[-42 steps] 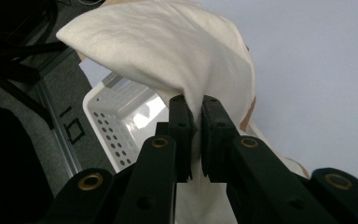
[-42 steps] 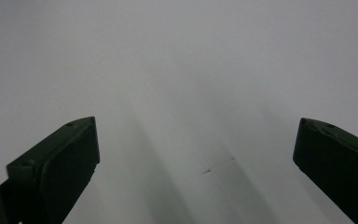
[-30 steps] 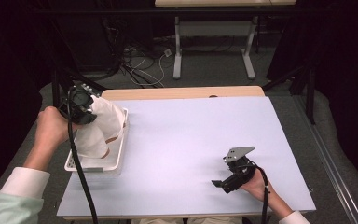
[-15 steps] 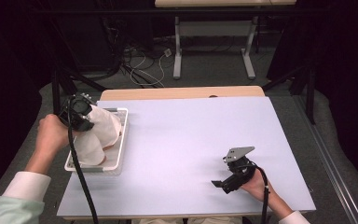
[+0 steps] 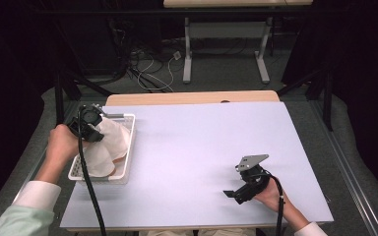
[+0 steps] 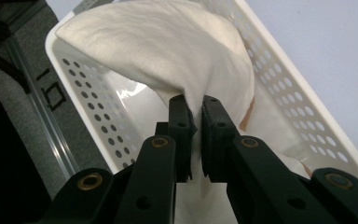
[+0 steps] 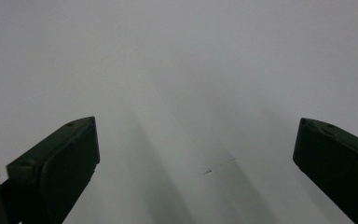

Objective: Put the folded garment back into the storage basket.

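My left tongs (image 6: pixel 193 109) bite a fold of the white cloth (image 6: pixel 168 46), so the pinched bit is hidden between the jaws. The cloth covers most of the basket (image 6: pixel 303 116) floor, and the near corner of the basket is cut off by the frame. An orange-ish patch peeks at the cloth's edge, too small to identify.

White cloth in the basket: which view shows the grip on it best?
The left gripper view: the left gripper pinches a fold of the white cloth. The high view shows the cloth draped over the basket.
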Tool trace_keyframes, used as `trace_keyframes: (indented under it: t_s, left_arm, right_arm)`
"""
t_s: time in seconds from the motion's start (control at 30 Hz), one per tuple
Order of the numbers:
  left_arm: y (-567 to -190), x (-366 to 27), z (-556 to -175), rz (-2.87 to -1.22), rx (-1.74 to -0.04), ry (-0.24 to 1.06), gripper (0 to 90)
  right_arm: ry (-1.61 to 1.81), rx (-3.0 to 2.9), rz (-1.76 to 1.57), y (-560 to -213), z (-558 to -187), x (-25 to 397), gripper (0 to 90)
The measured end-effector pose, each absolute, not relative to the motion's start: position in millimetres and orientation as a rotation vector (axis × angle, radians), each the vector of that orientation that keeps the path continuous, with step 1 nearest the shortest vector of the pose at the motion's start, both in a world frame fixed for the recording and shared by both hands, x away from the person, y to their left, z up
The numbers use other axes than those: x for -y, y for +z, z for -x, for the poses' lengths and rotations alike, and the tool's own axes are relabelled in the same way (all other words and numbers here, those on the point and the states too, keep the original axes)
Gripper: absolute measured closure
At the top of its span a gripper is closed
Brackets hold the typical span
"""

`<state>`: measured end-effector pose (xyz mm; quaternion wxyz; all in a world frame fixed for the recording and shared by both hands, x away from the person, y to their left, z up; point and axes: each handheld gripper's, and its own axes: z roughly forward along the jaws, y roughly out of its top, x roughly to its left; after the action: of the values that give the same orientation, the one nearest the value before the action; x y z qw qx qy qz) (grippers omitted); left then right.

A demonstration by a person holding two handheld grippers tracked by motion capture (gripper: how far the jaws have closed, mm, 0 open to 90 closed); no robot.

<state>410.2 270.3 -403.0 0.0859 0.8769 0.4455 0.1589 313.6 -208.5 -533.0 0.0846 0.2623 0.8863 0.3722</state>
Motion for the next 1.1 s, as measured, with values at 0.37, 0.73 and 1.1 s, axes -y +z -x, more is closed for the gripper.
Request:
trace_keyframes:
  t_s: [0.37, 0.73, 1.1]
  left_arm:
    - [-417.6, -262.3, -418.1, -2.627, -1.304, 0.445, 84.0]
    - [-431.4, -275.4, -426.9, -2.639, -1.344, 0.458, 83.3]
    - [-448.2, -297.7, -433.4, -2.631, -1.424, 0.424, 80.8]
  right_arm:
    - [1.110, -2.638, -0.787, -533.0, -313.5, 208.7, 0.0]
    - [1.105, -2.643, -0.782, -532.8, -313.6, 208.8, 0.0]
    - [1.105, -2.644, -0.777, -532.6, -313.8, 208.8, 0.0]
